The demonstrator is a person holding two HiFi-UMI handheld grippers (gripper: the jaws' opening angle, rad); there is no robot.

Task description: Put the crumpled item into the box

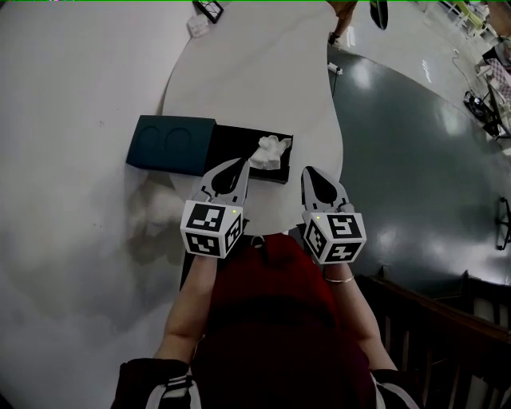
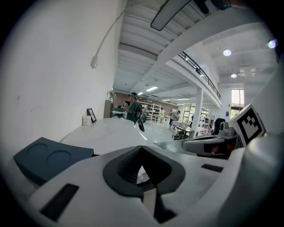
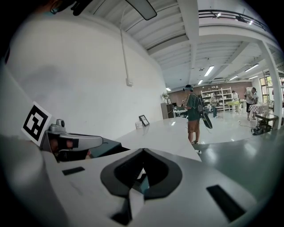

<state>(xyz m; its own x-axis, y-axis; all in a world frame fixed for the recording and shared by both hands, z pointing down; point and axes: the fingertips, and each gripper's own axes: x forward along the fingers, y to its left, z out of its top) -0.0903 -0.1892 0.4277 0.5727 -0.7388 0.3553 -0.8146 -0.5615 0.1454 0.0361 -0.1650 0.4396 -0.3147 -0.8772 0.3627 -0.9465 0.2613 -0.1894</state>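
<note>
A white crumpled item rests at the right end of an open black box on the white table. The box's dark teal lid, with two round dents, lies against its left side and also shows in the left gripper view. My left gripper is shut and empty, its tip just left of and below the crumpled item. The right gripper is shut and empty too, over bare table to the right of the box. Each gripper view looks past its own closed jaws, left and right.
A small picture frame and a white object stand at the table's far end. The table's right edge drops to a dark glossy floor. A person stands beyond the table. Dark wooden rails are at lower right.
</note>
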